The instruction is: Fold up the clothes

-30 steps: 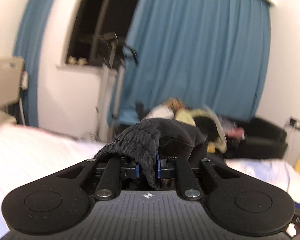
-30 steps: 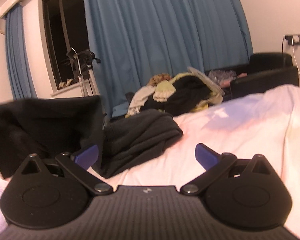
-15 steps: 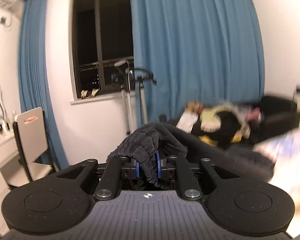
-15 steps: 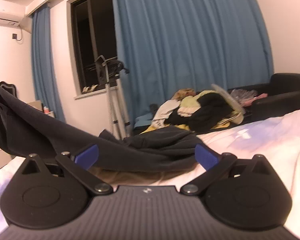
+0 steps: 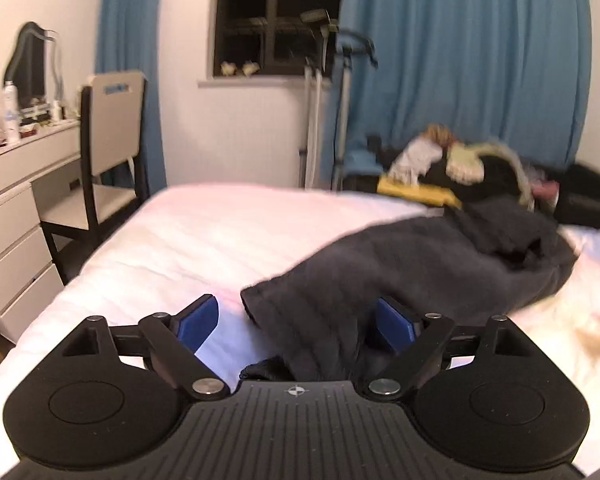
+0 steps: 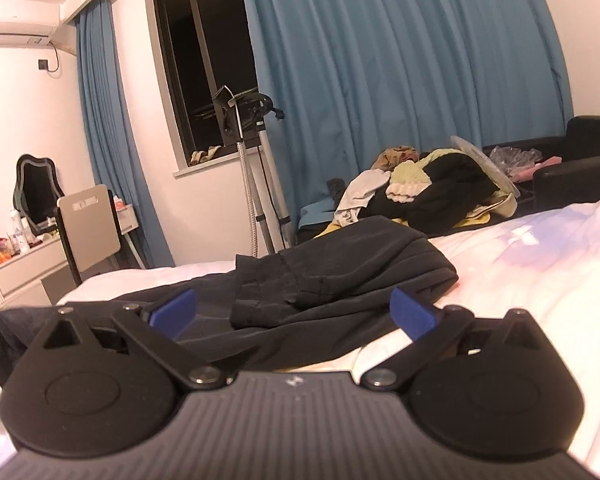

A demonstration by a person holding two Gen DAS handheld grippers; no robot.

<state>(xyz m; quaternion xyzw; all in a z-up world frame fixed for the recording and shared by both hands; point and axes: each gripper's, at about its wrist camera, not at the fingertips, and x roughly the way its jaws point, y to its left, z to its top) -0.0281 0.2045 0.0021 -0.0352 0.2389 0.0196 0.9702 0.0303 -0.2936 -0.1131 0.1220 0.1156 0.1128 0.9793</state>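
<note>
Garment: dark garment (image 5: pixel 420 264) lies across the white bed (image 5: pixel 204 232), bunched toward the far right; a ribbed hem end drapes down between the left pads.
Left hand-held gripper (image 5: pixel 296 322): jaws opening, blue pads wide apart; cloth hangs between them and lies against the right pad, left pad clear of it.
Right hand-held gripper (image 6: pixel 292 314): jaws wide, nothing pinched; garment (image 6: pixel 340 280) spread on the bed just beyond the pads.
Clothes pile (image 6: pixel 428 188): mixed heap, yellow, white, black, past the far bed edge, in front of the curtain (image 6: pixel 400 80).
Sofa (image 6: pixel 580 160): black, far right, behind the pile.
Stand (image 6: pixel 252 176): upright pole by the window (image 6: pixel 204 80), beyond the bed.
Chair (image 5: pixel 108 152): at the left bed edge, beside a dresser (image 5: pixel 12 208) with bottles.
Open room: bare sheet left of the garment up to the near left edge; more bare sheet on the right (image 6: pixel 540 264).
</note>
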